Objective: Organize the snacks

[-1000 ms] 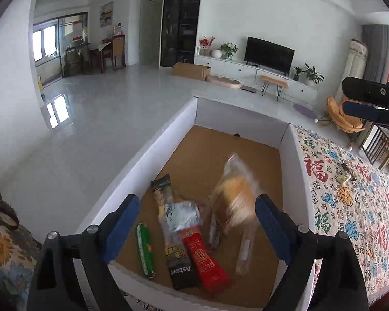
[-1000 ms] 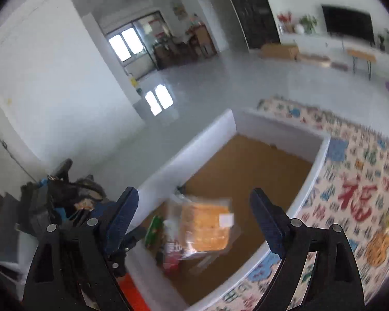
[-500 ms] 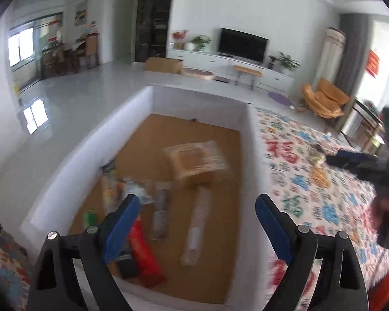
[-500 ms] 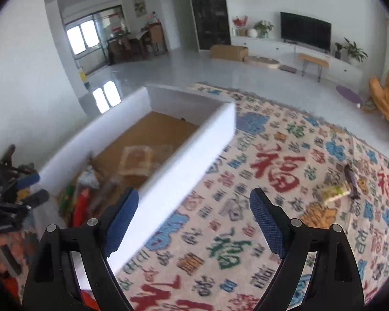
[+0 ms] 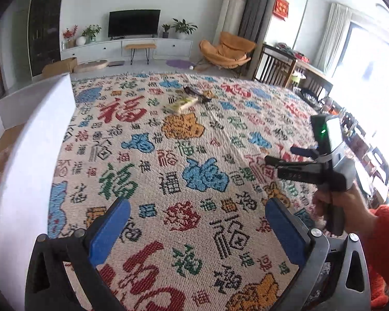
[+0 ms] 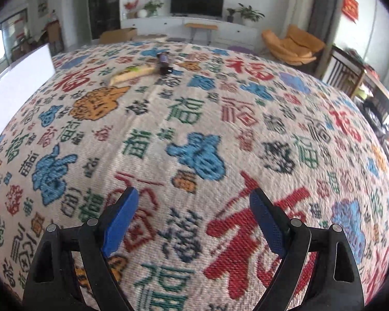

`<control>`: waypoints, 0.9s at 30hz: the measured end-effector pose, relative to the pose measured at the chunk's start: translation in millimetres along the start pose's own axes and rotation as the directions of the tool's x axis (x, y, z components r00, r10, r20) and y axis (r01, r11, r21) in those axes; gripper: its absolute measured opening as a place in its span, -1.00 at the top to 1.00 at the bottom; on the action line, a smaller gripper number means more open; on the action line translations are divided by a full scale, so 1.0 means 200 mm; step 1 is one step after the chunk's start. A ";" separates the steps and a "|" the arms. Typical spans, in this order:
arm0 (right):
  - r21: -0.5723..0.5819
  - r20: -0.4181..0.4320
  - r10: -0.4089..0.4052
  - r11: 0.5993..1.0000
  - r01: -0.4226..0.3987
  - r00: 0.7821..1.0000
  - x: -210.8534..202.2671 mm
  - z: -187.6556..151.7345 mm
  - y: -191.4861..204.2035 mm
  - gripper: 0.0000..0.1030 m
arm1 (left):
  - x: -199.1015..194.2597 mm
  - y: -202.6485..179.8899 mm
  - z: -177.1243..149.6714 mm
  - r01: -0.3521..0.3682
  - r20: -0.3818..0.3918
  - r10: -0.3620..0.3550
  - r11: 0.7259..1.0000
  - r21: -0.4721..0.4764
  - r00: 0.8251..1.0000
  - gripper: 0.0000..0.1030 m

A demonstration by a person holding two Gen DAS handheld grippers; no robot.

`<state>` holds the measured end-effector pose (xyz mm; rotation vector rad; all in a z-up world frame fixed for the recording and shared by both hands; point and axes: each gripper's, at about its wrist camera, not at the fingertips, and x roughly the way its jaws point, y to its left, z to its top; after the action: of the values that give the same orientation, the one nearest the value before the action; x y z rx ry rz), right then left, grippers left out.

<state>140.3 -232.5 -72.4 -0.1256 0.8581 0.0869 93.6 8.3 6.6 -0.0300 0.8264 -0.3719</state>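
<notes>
Two snacks lie far off on the patterned tablecloth [image 5: 194,155]: a pale yellow-green packet [image 5: 182,103] and a dark wrapped bar [image 5: 195,93] just right of it. They also show in the right wrist view, the packet [image 6: 133,73] and the dark bar [image 6: 164,63]. My left gripper [image 5: 197,229] is open and empty above the cloth. My right gripper [image 6: 193,219] is open and empty too; in the left wrist view it is seen from the side at the right [image 5: 282,156]. The white box [image 5: 31,150] stands at the left.
The cloth [image 6: 194,134] covers the whole table. Beyond its far edge are a TV cabinet [image 5: 127,46], an orange chair [image 5: 228,51] and a dark wooden rack [image 5: 277,67]. My hand in a red sleeve [image 5: 383,235] is at the right.
Both grippers have swung right, away from the box with its snacks, and now face the open cloth. The bread packet dropped into the box a second ago is out of view.
</notes>
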 end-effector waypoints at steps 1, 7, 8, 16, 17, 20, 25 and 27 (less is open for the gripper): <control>0.025 0.002 -0.004 1.000 0.004 1.000 0.00 -0.02 -0.04 -0.75 | 0.07 -0.01 -0.01 -0.014 -0.014 0.014 1.000 0.014 1.000 -0.99; 0.146 -0.024 0.009 0.989 -0.006 1.000 0.01 -0.05 -0.15 -0.76 | 0.41 0.06 0.03 -0.107 -0.057 0.104 0.993 -0.055 0.993 -0.99; 0.136 -0.031 0.001 0.991 0.003 1.000 0.01 -0.05 -0.15 -0.77 | 0.45 0.08 0.04 -0.124 -0.055 0.120 0.990 -0.074 0.991 -0.99; 0.130 -0.033 -0.005 0.991 0.010 0.999 0.02 -0.06 -0.15 -0.77 | 0.62 0.12 0.06 -0.223 -0.100 0.217 0.973 -0.052 0.971 -0.99; 0.129 -0.033 -0.006 0.992 0.010 0.999 0.02 -0.06 -0.15 -0.77 | 0.62 0.12 0.06 -0.227 -0.103 0.221 0.973 -0.049 0.970 -0.99; 0.130 -0.033 -0.006 0.992 0.010 0.999 0.01 -0.06 -0.16 -0.78 | 0.63 0.11 0.06 -0.243 -0.110 0.238 0.970 -0.033 0.965 -1.00; 0.131 -0.033 -0.004 0.991 0.009 0.999 0.01 -0.06 -0.16 -0.78 | 0.63 0.11 0.06 -0.242 -0.110 0.237 0.970 -0.035 0.965 -1.00; 0.131 -0.033 -0.004 0.991 0.008 0.999 0.02 -0.06 -0.15 -0.78 | 0.63 0.12 0.06 -0.242 -0.110 0.237 0.970 -0.035 0.965 -1.00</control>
<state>138.5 -263.6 -80.9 -0.0059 0.8931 0.0223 187.0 -13.5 -79.2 0.0449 0.9315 -0.1262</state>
